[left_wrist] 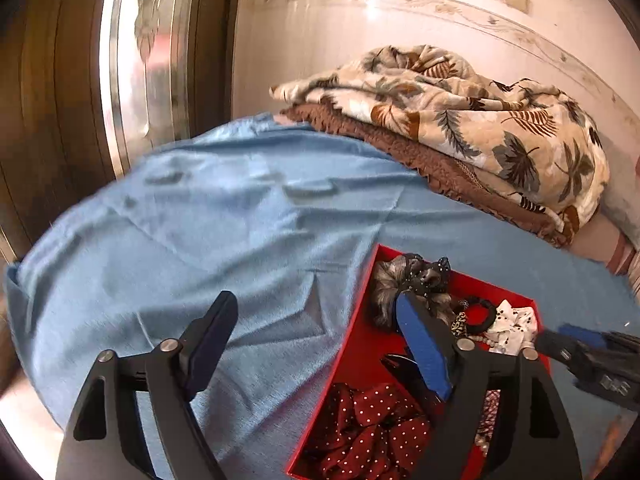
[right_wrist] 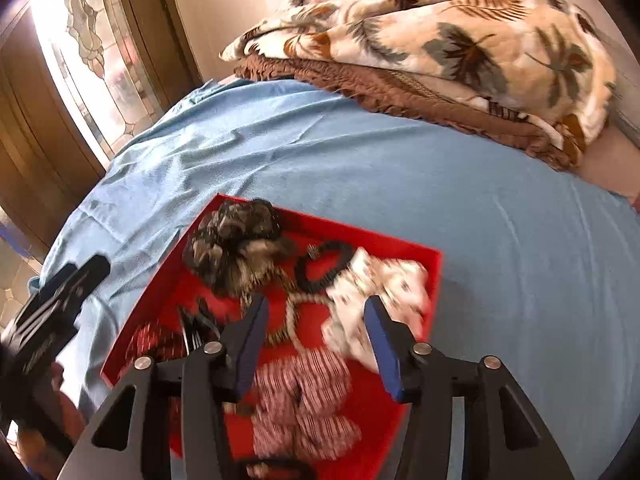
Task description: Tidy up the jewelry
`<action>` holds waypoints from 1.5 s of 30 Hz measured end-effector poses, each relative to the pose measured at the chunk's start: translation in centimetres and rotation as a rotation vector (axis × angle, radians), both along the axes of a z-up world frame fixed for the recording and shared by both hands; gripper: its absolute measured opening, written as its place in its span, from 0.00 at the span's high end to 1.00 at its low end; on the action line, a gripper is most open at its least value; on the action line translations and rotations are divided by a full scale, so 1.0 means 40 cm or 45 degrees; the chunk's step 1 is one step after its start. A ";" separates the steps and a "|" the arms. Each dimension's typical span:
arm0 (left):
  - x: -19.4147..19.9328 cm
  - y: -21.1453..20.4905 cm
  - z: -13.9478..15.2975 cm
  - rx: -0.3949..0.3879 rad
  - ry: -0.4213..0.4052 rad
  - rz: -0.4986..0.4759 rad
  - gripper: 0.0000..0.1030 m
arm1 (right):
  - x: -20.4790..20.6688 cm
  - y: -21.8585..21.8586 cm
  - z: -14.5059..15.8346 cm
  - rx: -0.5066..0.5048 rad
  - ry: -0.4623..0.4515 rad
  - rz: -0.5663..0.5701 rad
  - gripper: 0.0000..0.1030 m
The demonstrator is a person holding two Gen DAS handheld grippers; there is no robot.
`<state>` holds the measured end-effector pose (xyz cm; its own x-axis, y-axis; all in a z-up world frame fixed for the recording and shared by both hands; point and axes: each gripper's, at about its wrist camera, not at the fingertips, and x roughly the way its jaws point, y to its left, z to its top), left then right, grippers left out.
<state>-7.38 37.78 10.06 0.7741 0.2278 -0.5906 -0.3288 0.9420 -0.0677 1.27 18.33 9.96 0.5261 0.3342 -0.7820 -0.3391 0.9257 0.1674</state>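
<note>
Both of your hand-held grippers hang released, grasping nothing: the right hand-held gripper (right_wrist: 316, 314) above the red tray (right_wrist: 400, 246), the left hand-held gripper (left_wrist: 316, 310) straddling its left rim on the blue sheet (left_wrist: 200, 220).

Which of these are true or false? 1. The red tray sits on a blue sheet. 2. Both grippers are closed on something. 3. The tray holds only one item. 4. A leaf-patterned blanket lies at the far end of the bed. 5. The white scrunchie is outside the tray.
1. The red tray sits on the blue sheet: true.
2. False: the left gripper and right gripper are both open and hold nothing.
3. False: it holds several, including a dark scrunchie, a black hair tie and a polka-dot scrunchie.
4. The leaf-patterned blanket: true.
5. False: the white scrunchie lies inside the tray.
</note>
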 end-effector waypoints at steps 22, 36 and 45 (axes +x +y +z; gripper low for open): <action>-0.265 -0.273 0.015 0.162 0.022 -0.106 0.00 | -0.340 -0.235 -0.040 -0.034 -0.123 -0.165 0.37; -0.355 -0.319 0.043 0.103 0.135 -0.139 0.00 | -0.458 -0.234 -0.003 -0.100 -0.330 -0.146 0.29; -0.358 -0.344 0.042 0.109 0.165 -0.170 0.00 | -0.476 -0.243 -0.013 -0.076 -0.324 -0.163 0.28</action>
<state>-21.71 24.02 11.74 0.7198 0.1818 -0.6700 -0.2014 0.9783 0.0491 -17.79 8.61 9.45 0.7428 0.2094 -0.6359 -0.2428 0.9694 0.0356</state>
